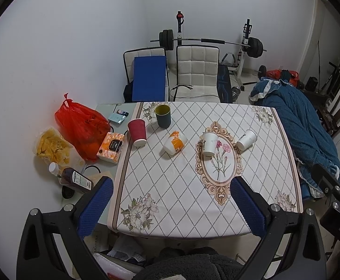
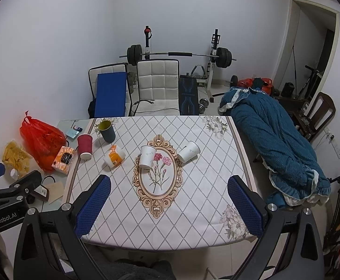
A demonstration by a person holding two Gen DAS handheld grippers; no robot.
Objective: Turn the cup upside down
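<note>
Several cups stand on the patterned tablecloth. A dark green cup with a yellow inside stands upright at the back left. A red ribbed cup, an orange-and-white cup and two white paper cups stand upside down. The same cups show in the right wrist view: green, red, orange-and-white, white. My left gripper and right gripper are open and empty, held above the table's near edge.
Left of the cloth lie a red plastic bag, a bag of chips, an orange tissue pack and a brown bottle. Two chairs and a barbell rack stand behind. A blue quilt lies at the right.
</note>
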